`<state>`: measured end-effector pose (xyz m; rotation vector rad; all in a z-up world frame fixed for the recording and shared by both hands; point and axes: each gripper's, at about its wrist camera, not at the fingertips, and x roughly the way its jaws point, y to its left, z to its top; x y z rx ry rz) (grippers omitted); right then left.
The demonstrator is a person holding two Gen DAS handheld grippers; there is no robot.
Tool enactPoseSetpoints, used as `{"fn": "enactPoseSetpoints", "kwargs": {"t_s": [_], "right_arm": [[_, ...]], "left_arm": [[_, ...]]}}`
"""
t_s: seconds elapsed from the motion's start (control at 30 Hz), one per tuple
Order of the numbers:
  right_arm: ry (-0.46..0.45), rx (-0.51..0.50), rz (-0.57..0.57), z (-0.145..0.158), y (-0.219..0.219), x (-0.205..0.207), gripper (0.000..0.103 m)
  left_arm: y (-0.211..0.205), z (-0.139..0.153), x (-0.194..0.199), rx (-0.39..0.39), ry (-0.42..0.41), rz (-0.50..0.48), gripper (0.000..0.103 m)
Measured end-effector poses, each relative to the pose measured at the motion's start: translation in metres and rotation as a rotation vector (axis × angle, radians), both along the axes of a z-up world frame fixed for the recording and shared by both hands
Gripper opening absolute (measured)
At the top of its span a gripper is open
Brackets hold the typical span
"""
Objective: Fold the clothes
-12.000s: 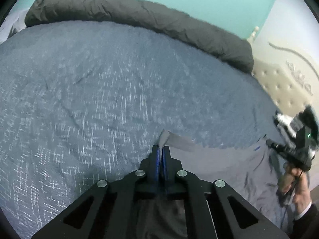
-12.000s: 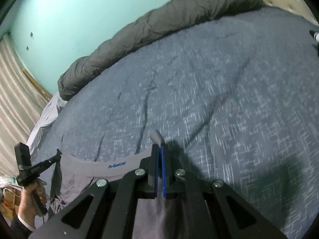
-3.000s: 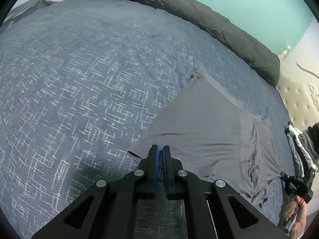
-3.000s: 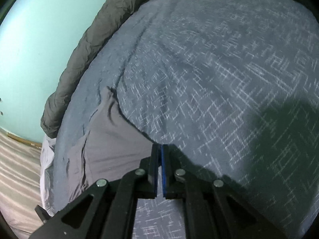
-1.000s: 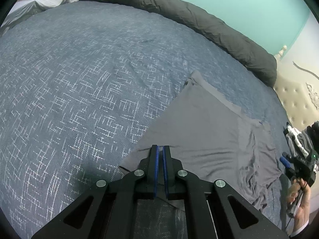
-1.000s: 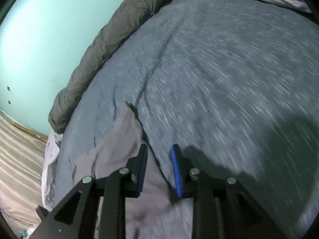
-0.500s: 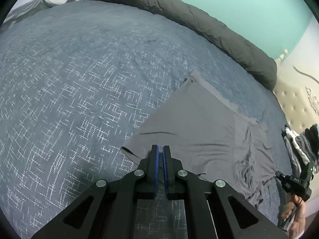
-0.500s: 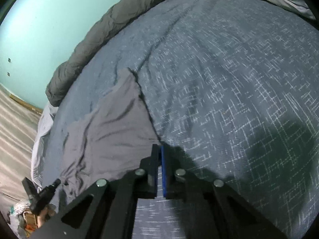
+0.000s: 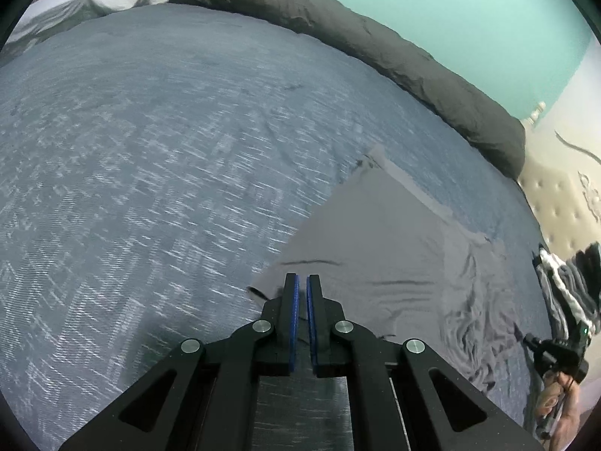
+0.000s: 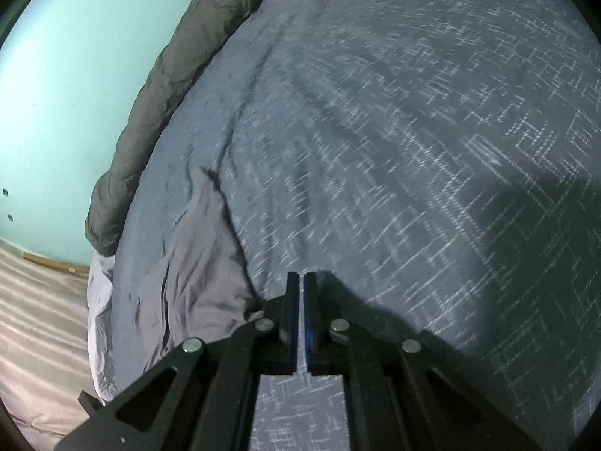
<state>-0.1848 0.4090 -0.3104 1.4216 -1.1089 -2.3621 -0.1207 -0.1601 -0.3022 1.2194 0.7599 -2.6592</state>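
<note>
A grey garment lies spread on the blue patterned bedspread, smooth on its left half and wrinkled toward the right. My left gripper hangs at its near left corner with the jaws nearly closed and nothing visible between them. In the right wrist view the same garment lies left of my right gripper, which is shut with nothing visible in it at the garment's near edge. The right gripper also shows in the left wrist view, held in a hand.
A rolled dark grey duvet lines the far edge of the bed below a teal wall. A pile of black and white clothes lies at the right by the tufted headboard. A pale sheet hangs off the bed's left side.
The right gripper opened a second ago, then shut again and shifted along the garment's edge, which looks more bunched. The left gripper stayed at its corner with its jaws slightly parted.
</note>
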Motion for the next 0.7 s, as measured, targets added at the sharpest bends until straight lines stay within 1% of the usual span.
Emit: {"fn": "enactPoseSetpoints", "kwargs": {"t_s": [0.13, 0.2, 0.27, 0.3, 0.33, 0.37, 0.57, 0.67, 0.7], "right_arm": [[0.021, -0.022, 0.013, 0.002, 0.002, 0.005, 0.002], [0.035, -0.009, 0.037, 0.005, -0.006, 0.003, 0.005], [0.037, 0.01, 0.055, 0.006, -0.014, 0.0, 0.005], [0.037, 0.014, 0.062, 0.006, -0.018, -0.001, 0.01], [0.038, 0.019, 0.071, 0.006, -0.021, -0.002, 0.024], [0.043, 0.026, 0.086, 0.006, -0.026, -0.002, 0.032], [0.053, 0.132, 0.172, 0.003, -0.045, 0.0, 0.031], [0.067, 0.182, 0.176, 0.002, -0.046, 0.0, 0.014], [0.072, 0.199, 0.18, 0.002, -0.046, 0.0, 0.011]], "left_arm": [[-0.008, -0.002, 0.001, 0.015, -0.005, 0.017, 0.01], [-0.01, -0.004, 0.0, 0.022, -0.007, 0.022, 0.013], [-0.011, -0.005, 0.0, 0.03, -0.008, 0.026, 0.016], [-0.011, -0.005, -0.001, 0.029, -0.009, 0.025, 0.016], [-0.011, -0.005, -0.001, 0.028, -0.01, 0.024, 0.016], [-0.011, -0.005, -0.001, 0.027, -0.01, 0.023, 0.016], [-0.011, -0.006, -0.002, 0.029, -0.012, 0.024, 0.016], [-0.009, -0.007, -0.002, 0.029, -0.012, 0.02, 0.016], [-0.009, -0.007, -0.003, 0.03, -0.012, 0.02, 0.016]]}}
